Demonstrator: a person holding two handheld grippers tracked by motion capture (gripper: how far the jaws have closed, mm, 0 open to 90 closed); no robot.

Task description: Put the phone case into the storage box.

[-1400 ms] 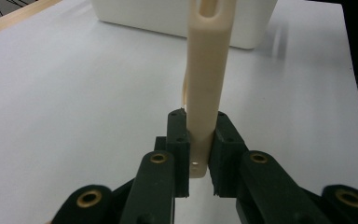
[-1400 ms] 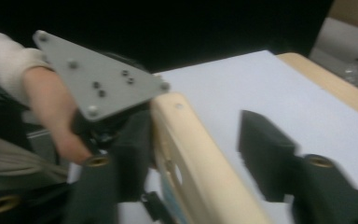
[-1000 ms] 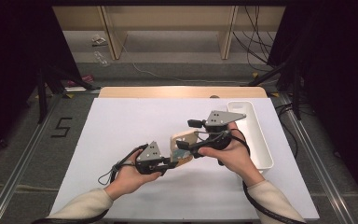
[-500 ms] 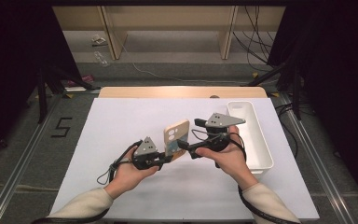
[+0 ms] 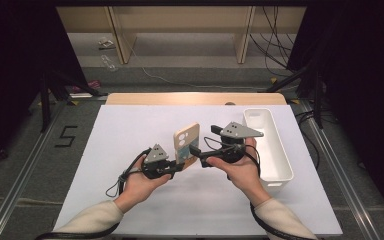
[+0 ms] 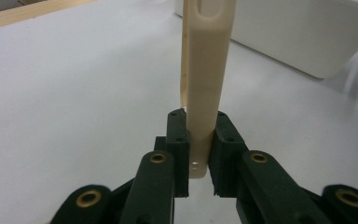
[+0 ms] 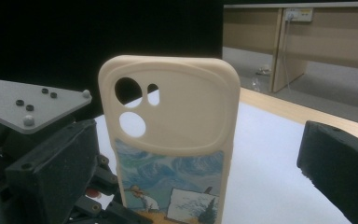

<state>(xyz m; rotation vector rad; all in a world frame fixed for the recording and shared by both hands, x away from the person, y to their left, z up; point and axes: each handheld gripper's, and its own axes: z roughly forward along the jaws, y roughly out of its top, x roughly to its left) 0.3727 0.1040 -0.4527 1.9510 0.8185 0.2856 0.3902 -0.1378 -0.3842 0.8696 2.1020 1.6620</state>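
Cream phone case [image 5: 186, 144] upright, clamped in left tongs [image 5: 176, 167]; right tongs [image 5: 198, 153] apart, just widened, beside case.

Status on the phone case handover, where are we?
Done: phone case is off the table, upright, pinched at its lower end by the left gripper. In hand: right gripper sits beside it, jaws just opened, not pressing on it. Left: probably setting it in the white bin, which looks empty.

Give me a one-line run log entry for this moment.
left tongs: shut on cream rubbery phone case, upright | right tongs: just opened, beside case | white plastic bin: right
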